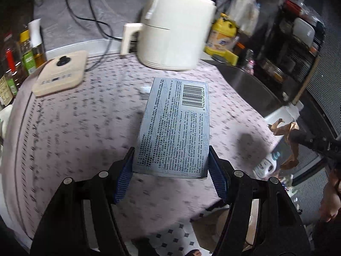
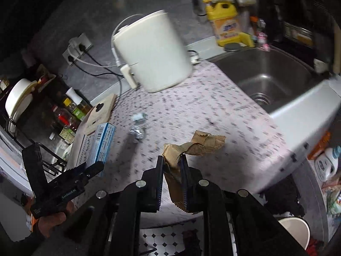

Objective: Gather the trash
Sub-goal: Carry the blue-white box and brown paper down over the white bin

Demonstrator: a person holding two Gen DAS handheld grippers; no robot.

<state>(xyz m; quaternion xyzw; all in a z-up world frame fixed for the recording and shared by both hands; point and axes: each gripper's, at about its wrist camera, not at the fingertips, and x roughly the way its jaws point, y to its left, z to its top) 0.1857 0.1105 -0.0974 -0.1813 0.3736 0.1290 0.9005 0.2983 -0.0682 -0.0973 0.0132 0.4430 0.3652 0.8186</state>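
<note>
Left wrist view shows the left gripper [image 1: 171, 166] pinching a flat medicine box [image 1: 174, 125] by its two long sides, the blue pads pressed on the cardboard near its close end, so the box sticks out forward over the bench [image 1: 64, 128]. Right wrist view shows the right gripper [image 2: 172, 166] nearly pressed together on a crumpled brown paper wrapper [image 2: 191, 147], most of which hangs free beyond and below the jaws. Both pieces of trash are off the patterned bench top and in the air above its front edge.

Two bits remain on the bench near its middle: a crushed foil scrap [image 2: 137, 133] and a small pale scrap [image 2: 139, 117] just behind it, both well in front of the white air fryer [image 2: 151, 51] at the back edge. A cup-like white bin [image 2: 295, 232] sits low past the front right corner, which is probably where the load goes.

Risks from here, as I judge them: the box is gripped only at one end, so a quick swing could lever it out of the pads. The wrapper is thin and creased, so it may tear or slide through the narrow gap. The two grippers sit near each other, and the trailing paper could catch on the box. The sink [image 2: 268, 81] at the right edge could swallow anything that drops.
</note>
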